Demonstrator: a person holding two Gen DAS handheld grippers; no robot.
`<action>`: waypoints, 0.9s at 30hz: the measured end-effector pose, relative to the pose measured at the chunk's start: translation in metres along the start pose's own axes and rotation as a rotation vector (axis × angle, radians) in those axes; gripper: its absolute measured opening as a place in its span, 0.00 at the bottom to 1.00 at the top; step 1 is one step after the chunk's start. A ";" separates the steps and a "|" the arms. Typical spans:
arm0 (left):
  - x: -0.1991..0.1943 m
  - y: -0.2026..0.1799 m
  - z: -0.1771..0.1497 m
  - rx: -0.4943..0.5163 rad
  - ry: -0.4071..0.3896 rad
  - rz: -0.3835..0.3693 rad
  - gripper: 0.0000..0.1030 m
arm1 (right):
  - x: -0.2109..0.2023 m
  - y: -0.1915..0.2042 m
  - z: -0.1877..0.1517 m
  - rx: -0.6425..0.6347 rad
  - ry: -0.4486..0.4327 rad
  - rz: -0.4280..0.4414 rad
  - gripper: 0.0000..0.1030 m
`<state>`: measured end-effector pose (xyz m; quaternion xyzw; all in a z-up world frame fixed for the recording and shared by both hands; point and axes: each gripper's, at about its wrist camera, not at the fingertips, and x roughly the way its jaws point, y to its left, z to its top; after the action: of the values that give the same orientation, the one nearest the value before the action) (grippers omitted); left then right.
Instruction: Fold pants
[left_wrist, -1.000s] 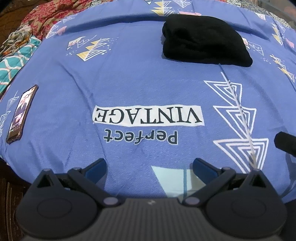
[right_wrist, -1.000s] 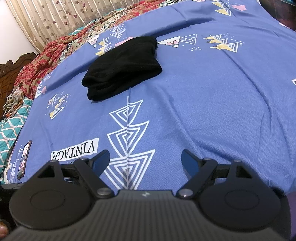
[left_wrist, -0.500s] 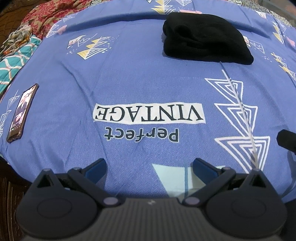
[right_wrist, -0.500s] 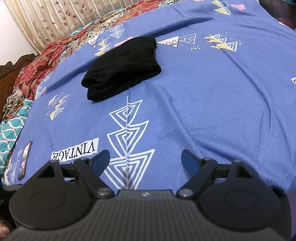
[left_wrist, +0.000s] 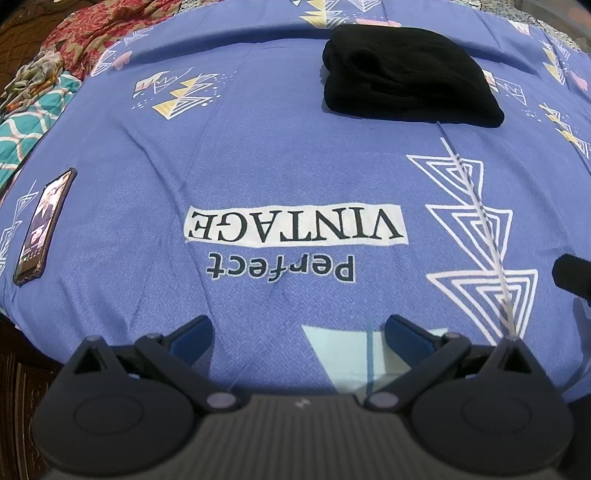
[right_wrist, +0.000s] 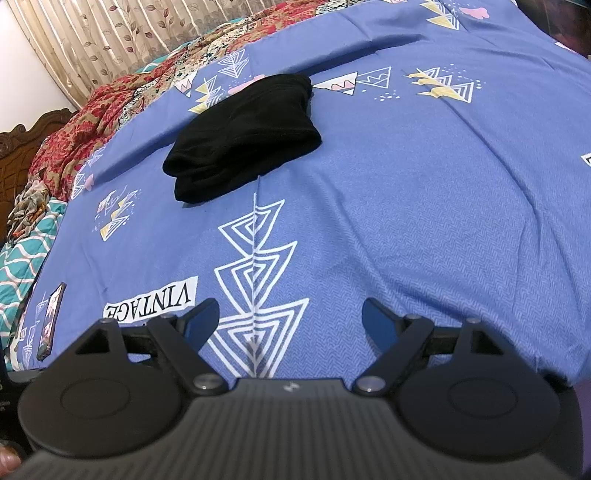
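My left claw (left_wrist: 298, 334) hangs over the near edge of the bed (left_wrist: 258, 155), its blue fingers (left_wrist: 192, 334) spread wide apart with nothing between them. My right claw (right_wrist: 290, 319) hangs beside it over the same edge, also spread and empty. The black pants (left_wrist: 406, 77) lie folded in a compact bundle toward the far side of the bed, well apart from both claws. A phone (left_wrist: 44, 225) rests face up near the bed's left edge. A red patterned cloth (right_wrist: 92, 122) is bunched at the far left corner.
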<state>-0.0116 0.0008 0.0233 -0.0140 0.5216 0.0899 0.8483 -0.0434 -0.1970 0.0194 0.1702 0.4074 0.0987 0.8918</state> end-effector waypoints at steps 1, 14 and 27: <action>0.000 0.000 0.000 0.000 0.000 0.000 1.00 | 0.000 0.000 0.000 0.000 0.000 0.000 0.84; -0.001 0.000 0.001 0.015 -0.004 -0.005 1.00 | -0.001 0.000 0.002 -0.002 -0.003 0.002 0.84; -0.003 0.001 0.002 0.018 -0.023 -0.003 1.00 | -0.001 -0.001 0.003 -0.001 -0.003 0.003 0.84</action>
<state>-0.0118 0.0018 0.0271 -0.0062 0.5128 0.0843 0.8543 -0.0418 -0.1986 0.0210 0.1706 0.4059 0.0999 0.8923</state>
